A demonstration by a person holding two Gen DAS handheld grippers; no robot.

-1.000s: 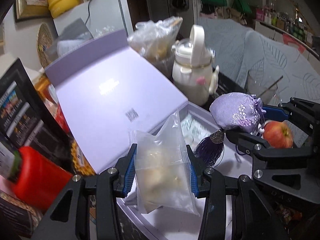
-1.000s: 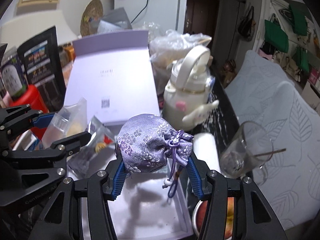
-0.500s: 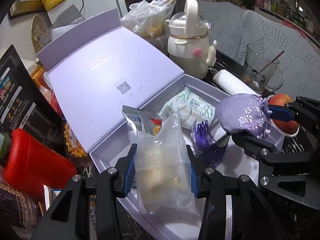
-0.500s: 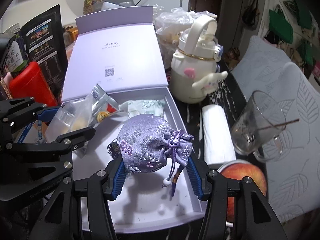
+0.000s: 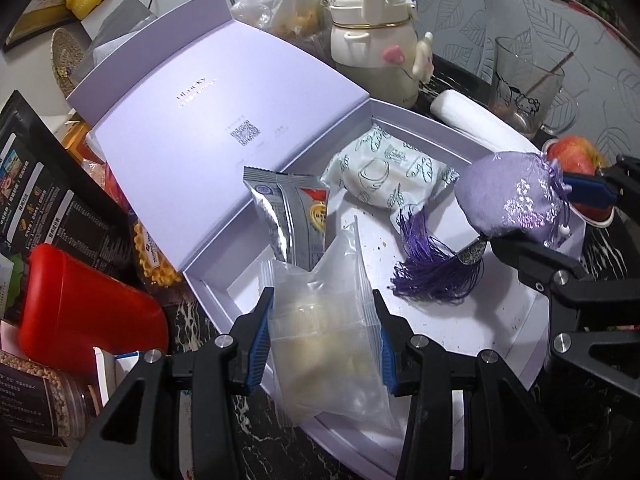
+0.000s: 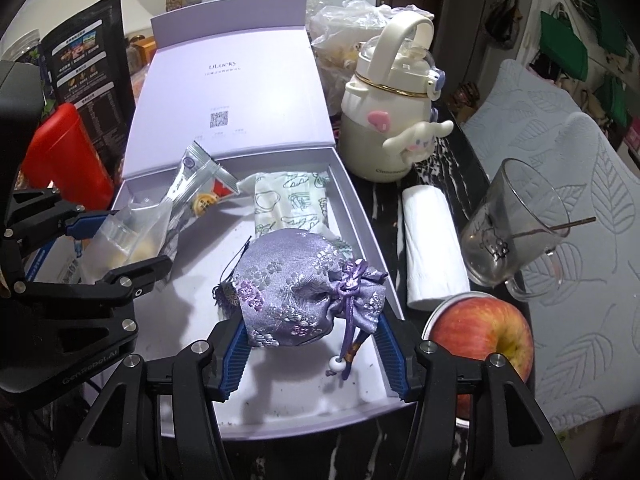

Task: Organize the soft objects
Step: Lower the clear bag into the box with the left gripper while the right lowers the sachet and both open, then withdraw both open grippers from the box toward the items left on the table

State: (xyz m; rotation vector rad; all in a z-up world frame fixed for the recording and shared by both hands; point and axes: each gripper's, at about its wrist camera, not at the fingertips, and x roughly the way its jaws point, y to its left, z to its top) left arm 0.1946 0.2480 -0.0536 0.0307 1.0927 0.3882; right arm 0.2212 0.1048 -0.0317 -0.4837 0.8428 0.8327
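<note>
My left gripper [image 5: 322, 338] is shut on a clear zip bag [image 5: 328, 344] with pale pieces inside, held over the near left corner of the open lilac box [image 5: 516, 320]. My right gripper [image 6: 312, 344] is shut on a purple embroidered sachet [image 6: 296, 296], held over the box's near right part; its tassel [image 5: 432, 276] hangs down to the box floor. In the box lie a silver snack packet [image 5: 292, 216] and a white-green printed packet [image 5: 388, 172]. The right gripper also shows in the left wrist view [image 5: 540, 220], the left gripper in the right wrist view [image 6: 116, 240].
The box lid [image 6: 232, 92] stands open at the back. A cream kettle-shaped bottle [image 6: 396, 120], a white roll [image 6: 432, 252], a glass mug [image 6: 516, 224] and an apple [image 6: 484, 332] stand right of the box. A red container [image 5: 84, 312], black packets [image 6: 92, 68] and a jar [image 5: 44, 404] crowd the left.
Both grippers have lowered and tilted down towards the box with their loads. The box interior and its packets have come into full view.
</note>
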